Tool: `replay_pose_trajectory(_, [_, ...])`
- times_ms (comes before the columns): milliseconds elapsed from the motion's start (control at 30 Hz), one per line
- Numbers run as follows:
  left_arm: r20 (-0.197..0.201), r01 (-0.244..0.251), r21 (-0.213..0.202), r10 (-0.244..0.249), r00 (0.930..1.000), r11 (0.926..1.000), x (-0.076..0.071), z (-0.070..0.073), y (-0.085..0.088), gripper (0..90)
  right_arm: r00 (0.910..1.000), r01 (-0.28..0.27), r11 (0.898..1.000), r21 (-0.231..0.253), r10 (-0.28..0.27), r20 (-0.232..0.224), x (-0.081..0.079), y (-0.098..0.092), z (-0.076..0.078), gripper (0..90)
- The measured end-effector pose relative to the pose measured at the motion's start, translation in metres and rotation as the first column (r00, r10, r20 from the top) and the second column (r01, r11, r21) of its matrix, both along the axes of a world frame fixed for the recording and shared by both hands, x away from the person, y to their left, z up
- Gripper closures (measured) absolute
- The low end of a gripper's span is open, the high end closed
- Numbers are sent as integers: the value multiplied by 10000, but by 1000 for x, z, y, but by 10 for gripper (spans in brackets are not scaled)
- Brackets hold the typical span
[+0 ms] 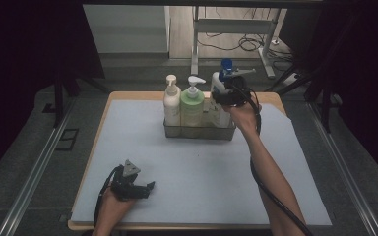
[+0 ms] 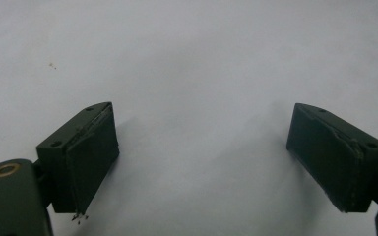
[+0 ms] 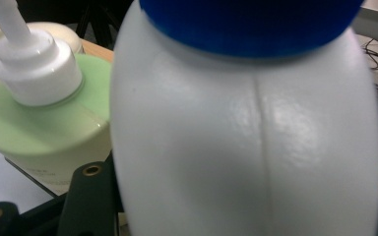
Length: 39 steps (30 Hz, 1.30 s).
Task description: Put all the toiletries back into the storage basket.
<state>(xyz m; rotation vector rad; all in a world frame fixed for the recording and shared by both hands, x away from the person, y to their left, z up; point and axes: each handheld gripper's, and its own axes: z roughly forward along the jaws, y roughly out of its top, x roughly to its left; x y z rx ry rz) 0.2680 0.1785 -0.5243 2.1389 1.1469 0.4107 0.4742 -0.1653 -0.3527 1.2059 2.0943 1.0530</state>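
Observation:
A white bottle (image 1: 219,84) with a blue cap (image 1: 226,65) stands upright over the right end of a grey wire basket (image 1: 199,132). My right gripper (image 1: 230,96) is shut on its body from the right. In the right gripper view the white bottle (image 3: 246,137) sits close between the black jaws, with its blue cap (image 3: 248,24) at the top. My left gripper (image 1: 145,189) rests near the table's front left. It is open (image 2: 202,157), with bare mat between its pads.
In the basket stand a cream pump bottle (image 1: 172,101) and a green pump bottle (image 1: 192,105), just left of the white one; the green pump bottle (image 3: 44,132) is close by. A pale blue mat (image 1: 192,172) covers the wooden table. A desk frame (image 1: 231,29) stands behind.

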Motion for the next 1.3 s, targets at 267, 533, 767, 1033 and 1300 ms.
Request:
replay_pose_trajectory(267, [-9,19,30,-19,10000,10000,0,0,0,118,9999,-57,10000,14,57,-132,0,0,-12,398])
replay_pose_trajectory(533, [0,-1,0,1,10000,10000,0,0,0,118,9994,-37,10000,61,39,-344,-2,2,-23,398])
replay_pose_trajectory(767, [1,-4,-3,4,10000,10000,0,0,0,118,9988,-17,10000,94,21,-490,-3,2,-33,399])
replay_pose_trajectory(1033, [-3,5,10,-5,10000,10000,0,0,0,118,9987,-19,9999,-149,11,-506,-4,5,-40,398])
replay_pose_trajectory(1300, [-3,3,19,-3,10000,10000,0,0,0,118,9980,55,9999,-150,-64,-637,-2,2,-44,394])
